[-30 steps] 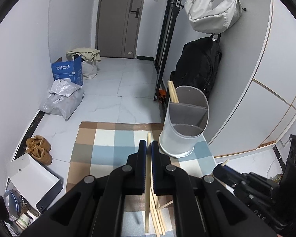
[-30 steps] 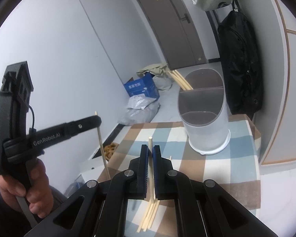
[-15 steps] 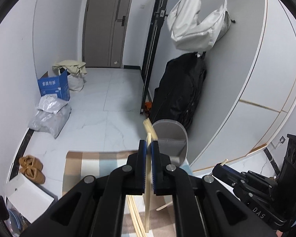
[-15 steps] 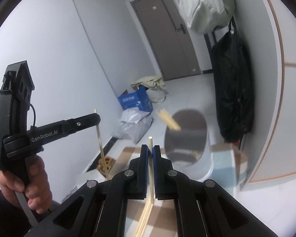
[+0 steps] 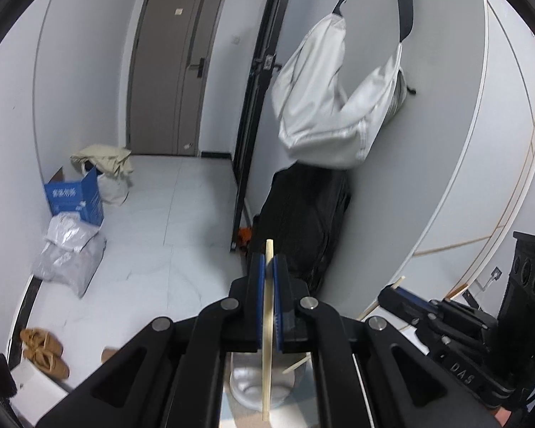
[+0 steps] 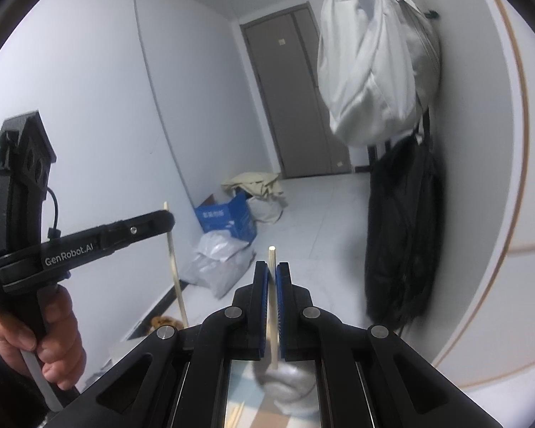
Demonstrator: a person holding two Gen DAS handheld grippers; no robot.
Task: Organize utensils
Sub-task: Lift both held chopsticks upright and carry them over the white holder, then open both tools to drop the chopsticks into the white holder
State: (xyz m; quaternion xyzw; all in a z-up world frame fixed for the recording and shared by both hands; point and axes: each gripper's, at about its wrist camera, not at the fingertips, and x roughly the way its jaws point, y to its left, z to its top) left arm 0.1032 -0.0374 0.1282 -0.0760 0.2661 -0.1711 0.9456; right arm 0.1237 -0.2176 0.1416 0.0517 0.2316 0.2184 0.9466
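Observation:
My left gripper [image 5: 269, 262] is shut on a wooden chopstick [image 5: 267, 339] held upright, raised above the grey utensil holder [image 5: 260, 387], which shows only partly under the jaws. My right gripper [image 6: 271, 269] is shut on another wooden chopstick [image 6: 273, 306], also upright, above the same holder [image 6: 289, 387]. The left gripper also shows in the right wrist view [image 6: 167, 219] with its chopstick [image 6: 174, 267]. The right gripper shows in the left wrist view [image 5: 397, 287]. Loose chopsticks [image 6: 237, 415] lie on the checked cloth below.
A white bag [image 5: 339, 107] and a black backpack [image 5: 303, 224] hang on the wall to the right. A blue box [image 5: 75, 199], grey parcels [image 5: 67, 253] and brown shoes [image 5: 42, 349] lie on the floor to the left. A door [image 5: 174, 67] stands behind.
Both grippers have lifted and tilted up with their chopsticks. The holder and cloth have dropped to the bottom edge of both views.

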